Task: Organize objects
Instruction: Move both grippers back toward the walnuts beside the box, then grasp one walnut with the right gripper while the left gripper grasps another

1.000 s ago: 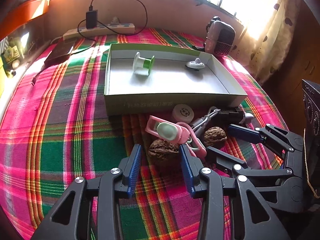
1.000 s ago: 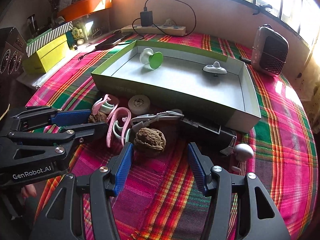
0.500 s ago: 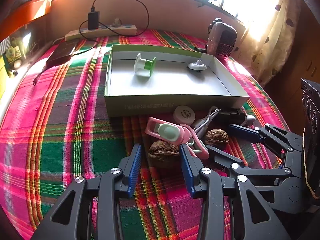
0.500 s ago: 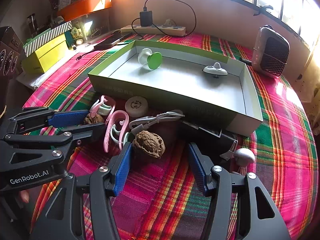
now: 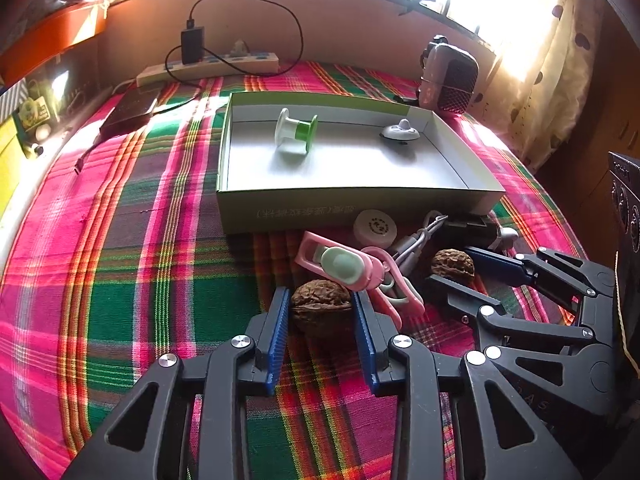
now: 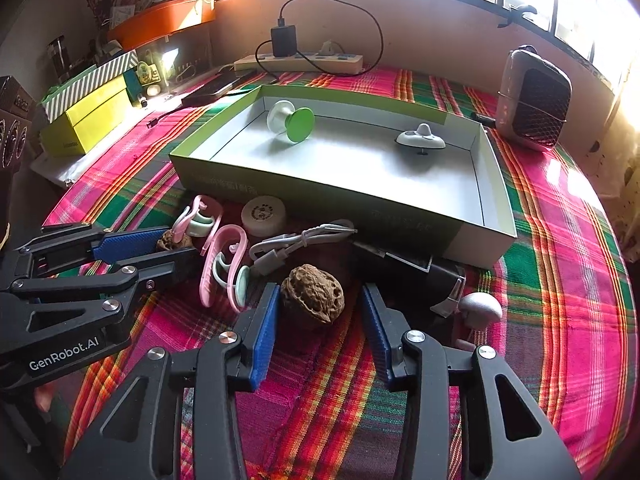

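Observation:
A shallow green-rimmed box [image 5: 360,206] [image 6: 496,184] holds a green-and-white spool [image 5: 296,130] [image 6: 290,120] and a grey spinning top [image 5: 400,132] [image 6: 420,138]. In front of it lie two walnuts, pink clips [image 5: 340,264] [image 6: 224,264], a white round tin [image 5: 374,226] [image 6: 264,214], a grey cable [image 6: 300,240] and a black device [image 6: 420,272]. My left gripper [image 5: 320,308] has both pads against one walnut [image 5: 320,306]. My right gripper [image 6: 316,304] is open around the other walnut [image 6: 314,298], left pad touching, right pad apart.
A plaid cloth [image 5: 120,240] covers the table. A power strip [image 5: 208,68] with a charger, a dark phone [image 5: 128,114] and a small heater [image 5: 450,76] stand behind the box. Yellow boxes [image 6: 88,120] sit at the far left. A silver knob [image 6: 480,310] lies by the black device.
Both grippers have closed in on their walnuts. The left pads have narrowed onto the walnut; the right gripper has moved forward so its walnut sits between the fingers.

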{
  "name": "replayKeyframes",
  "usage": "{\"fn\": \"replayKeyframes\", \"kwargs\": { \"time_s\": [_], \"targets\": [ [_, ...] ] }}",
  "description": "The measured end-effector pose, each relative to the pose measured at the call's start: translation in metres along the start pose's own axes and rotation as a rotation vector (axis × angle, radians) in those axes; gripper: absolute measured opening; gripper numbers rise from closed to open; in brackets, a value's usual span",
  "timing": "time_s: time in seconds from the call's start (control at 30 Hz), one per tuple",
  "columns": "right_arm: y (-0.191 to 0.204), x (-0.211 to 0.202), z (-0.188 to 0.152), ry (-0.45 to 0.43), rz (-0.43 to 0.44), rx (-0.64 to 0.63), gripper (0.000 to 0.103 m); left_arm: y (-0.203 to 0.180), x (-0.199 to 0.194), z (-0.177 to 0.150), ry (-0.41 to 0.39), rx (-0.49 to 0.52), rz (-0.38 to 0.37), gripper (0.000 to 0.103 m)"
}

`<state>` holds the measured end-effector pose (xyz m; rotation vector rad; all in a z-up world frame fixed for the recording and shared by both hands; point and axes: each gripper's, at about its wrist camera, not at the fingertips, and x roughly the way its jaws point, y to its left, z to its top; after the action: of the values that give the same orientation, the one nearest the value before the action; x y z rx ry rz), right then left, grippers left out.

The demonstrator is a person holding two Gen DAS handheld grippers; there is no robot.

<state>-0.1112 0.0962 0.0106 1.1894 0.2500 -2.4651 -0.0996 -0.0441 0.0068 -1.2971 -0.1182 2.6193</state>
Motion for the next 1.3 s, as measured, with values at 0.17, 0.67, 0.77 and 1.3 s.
{"fn": "replayKeyframes", "kwargs": {
  "time_s": [0.17, 0.67, 0.77, 1.3],
  "targets": [
    [-0.0008, -0.0011, -0.0005, -0.002, -0.006, 0.004, 0.032, 0.0001, -0.0008, -0.0013, -0.001, -0.004, 0.0, 0.029],
    [-0.0008, -0.0024, -0.0015, -0.003, -0.008, 0.006, 0.032, -0.0002, -0.0012, -0.0026, -0.006, 0.0, 0.015, 0.029],
    [-0.0007, -0.0027, -0.002, -0.004, -0.009, 0.008, 0.032, -0.0008, -0.0013, -0.0025, -0.004, 0.0, 0.02, 0.029],
    [0.0003, -0.0074, -0.0036, -0.014, -0.008, 0.013, 0.032, -0.0005, -0.0064, -0.0076, 0.0, 0.005, 0.044, 0.029]
  ]
}}
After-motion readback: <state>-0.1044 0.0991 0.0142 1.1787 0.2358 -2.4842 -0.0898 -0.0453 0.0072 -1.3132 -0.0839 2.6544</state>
